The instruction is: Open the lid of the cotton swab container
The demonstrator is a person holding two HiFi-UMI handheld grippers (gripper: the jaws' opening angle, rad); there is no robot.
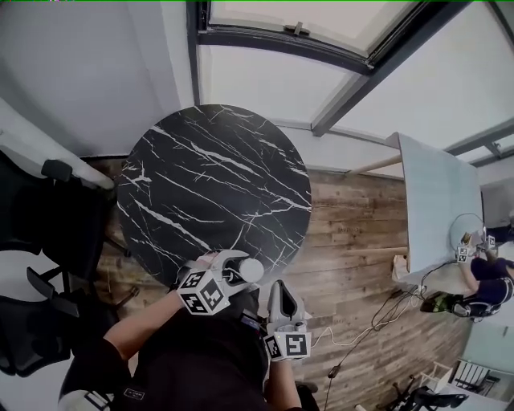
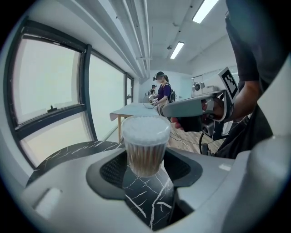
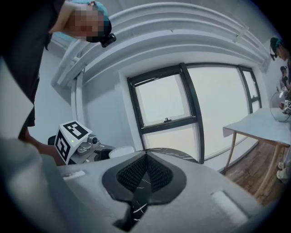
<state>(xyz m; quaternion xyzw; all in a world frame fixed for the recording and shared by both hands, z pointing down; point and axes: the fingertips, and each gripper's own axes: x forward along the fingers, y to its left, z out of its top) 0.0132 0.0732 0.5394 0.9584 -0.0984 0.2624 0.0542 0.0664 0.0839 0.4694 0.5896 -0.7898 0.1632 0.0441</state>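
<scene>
Cotton swab container [image 2: 145, 150] is clamped between the wide-set fingers of the left gripper [image 2: 145, 169], held above the black marble tabletop [image 1: 209, 185]. Its lid [image 2: 145, 129] looks still on. Right gripper [image 3: 144, 175] is nearby, fingers closed and empty. Opening remains undone.

Round black marble table [image 1: 213, 189] on wood floor [image 1: 353, 233], pale table [image 1: 438, 201] near the window [image 1: 265, 16]

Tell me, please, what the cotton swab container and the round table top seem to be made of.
The cotton swab container: probably clear, glossy plastic; swab sticks and white tips show through its wall. The round table top: black with white veins, smooth, faintly shiny; marble or a marble-look surface, I cannot tell which.
</scene>
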